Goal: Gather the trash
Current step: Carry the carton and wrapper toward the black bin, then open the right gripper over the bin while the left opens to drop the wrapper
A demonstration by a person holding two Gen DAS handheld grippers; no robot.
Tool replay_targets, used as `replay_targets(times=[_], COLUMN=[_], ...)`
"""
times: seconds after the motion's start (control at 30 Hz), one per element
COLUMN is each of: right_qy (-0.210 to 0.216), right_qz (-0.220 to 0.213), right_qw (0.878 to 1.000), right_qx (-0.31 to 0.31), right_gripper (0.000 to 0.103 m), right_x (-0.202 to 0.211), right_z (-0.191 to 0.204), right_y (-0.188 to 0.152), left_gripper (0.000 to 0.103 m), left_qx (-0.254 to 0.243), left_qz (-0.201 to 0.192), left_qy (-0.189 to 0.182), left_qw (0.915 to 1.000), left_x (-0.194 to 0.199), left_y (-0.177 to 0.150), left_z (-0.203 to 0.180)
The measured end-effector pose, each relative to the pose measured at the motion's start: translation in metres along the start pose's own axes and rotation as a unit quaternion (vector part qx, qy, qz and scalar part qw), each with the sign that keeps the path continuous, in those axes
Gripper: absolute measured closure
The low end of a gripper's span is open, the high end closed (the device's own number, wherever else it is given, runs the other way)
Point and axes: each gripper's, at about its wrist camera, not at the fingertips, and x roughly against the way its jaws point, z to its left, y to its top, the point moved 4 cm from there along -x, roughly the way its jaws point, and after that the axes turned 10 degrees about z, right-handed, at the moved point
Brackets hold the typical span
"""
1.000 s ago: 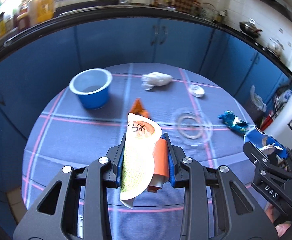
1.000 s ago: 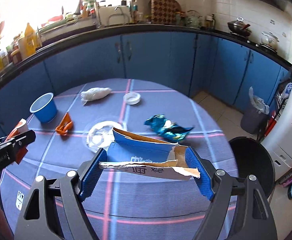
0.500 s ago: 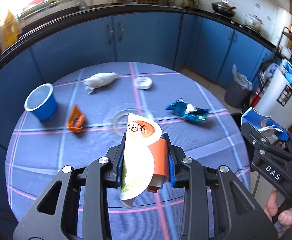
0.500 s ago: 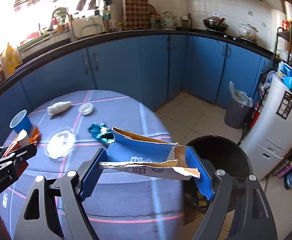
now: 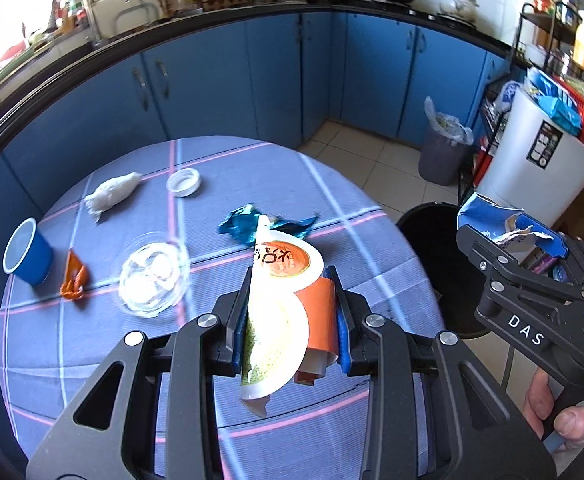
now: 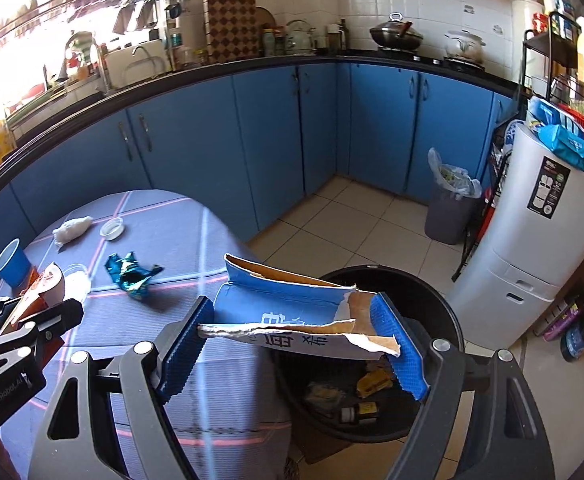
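Right claw [image 6: 292, 332] pinching a torn blue cardboard box [image 6: 288, 312] over the round black bin [image 6: 448, 320] w/ trash inside. Left claw [image 5: 290, 320] pinching a folded orange-and-white wrapper [image 5: 280, 308], nearer the counter [image 5: 364, 240]. Left on it: crumpled teal foil [image 5: 244, 224], blue cup [image 5: 28, 256], clear lid [image 5: 152, 278], etc.

The right claw [image 5: 532, 240] carries the white letters "DAS" on its black body in the left wrist view. In the right wrist view the black body of the left claw [image 6: 32, 312] shows faint pale lettering that reads about "GenRobot.AI". The torn blue carton [image 6: 300, 320] bears large dark Chinese characters on its white strip, and the folded wrapper [image 5: 280, 300] has dark characters on its orange disc. A dark label on the white appliance [image 6: 548, 188] is too small to read.
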Motion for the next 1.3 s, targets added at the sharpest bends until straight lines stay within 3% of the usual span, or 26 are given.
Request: replay_targets(times=[0.63,0.83,1.3], right_qy=[0.003,-0.008,-0.042], right_qz=[0.007,0.013,0.016], right_qw=[0.999,0.999,0.998], right_qx=[-0.054,-0.045,-0.052], right_gripper=[0.024,0.014,0.014], right_x=[-0.024,-0.032,-0.041], right_z=[-0.063,-0.071,-0.096], right_y=[0.006,0.005,-0.008], left_gripper=[0.069,0.069,0.069], left_qx=[-0.058,-0.078,-0.114], left_qz=[0.007,0.004,0.009], left_qy=[-0.008,-0.014,-0.031], left_qw=[0.9983,0.9969,0.993], left_x=[-0.025,-0.032,-0.047], left_y=[0.034,0.048,0.067], left_z=[-0.068,-0.092,-0.138])
